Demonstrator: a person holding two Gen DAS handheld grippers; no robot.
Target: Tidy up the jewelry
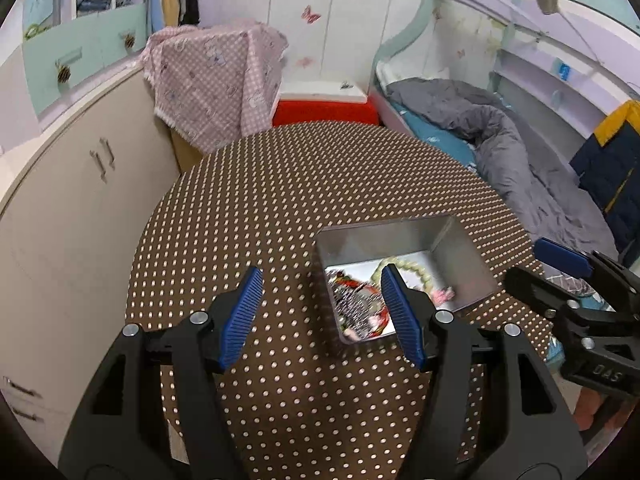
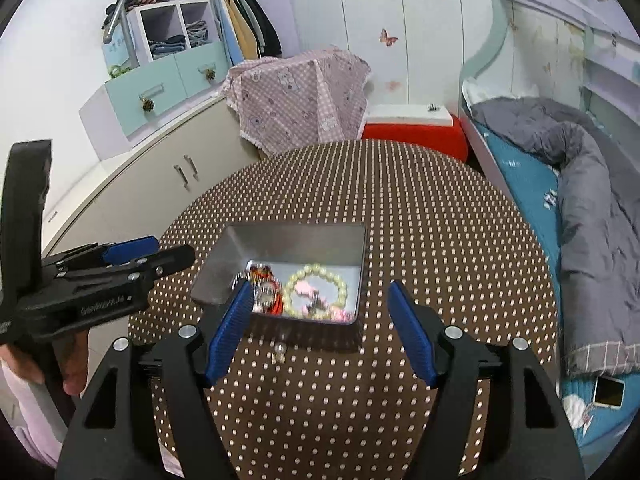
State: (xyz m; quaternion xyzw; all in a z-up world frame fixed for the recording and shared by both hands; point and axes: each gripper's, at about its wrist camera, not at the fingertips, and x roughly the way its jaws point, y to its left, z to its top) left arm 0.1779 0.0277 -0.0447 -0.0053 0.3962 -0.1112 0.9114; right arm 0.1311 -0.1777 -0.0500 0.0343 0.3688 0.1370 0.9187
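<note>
A: Where's the jewelry?
B: In the metal tin (image 2: 286, 248) on the dotted tabletop (image 2: 400, 208): pearl bracelet (image 2: 316, 290) w/ red beads (image 2: 272, 292) beside it. One small bead (image 2: 279, 350) lies just outside the tin's near wall.
A: Tools?
B: Left tool (image 1: 322, 316) spread, nothing btwn pads, one pad over the tin. Right tool (image 2: 320, 330) spread too, empty, near side of tin.

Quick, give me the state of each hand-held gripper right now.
Left hand-held gripper: open, holding nothing, above the table by the metal tin.
Right hand-held gripper: open, holding nothing, in front of the tin.
</note>
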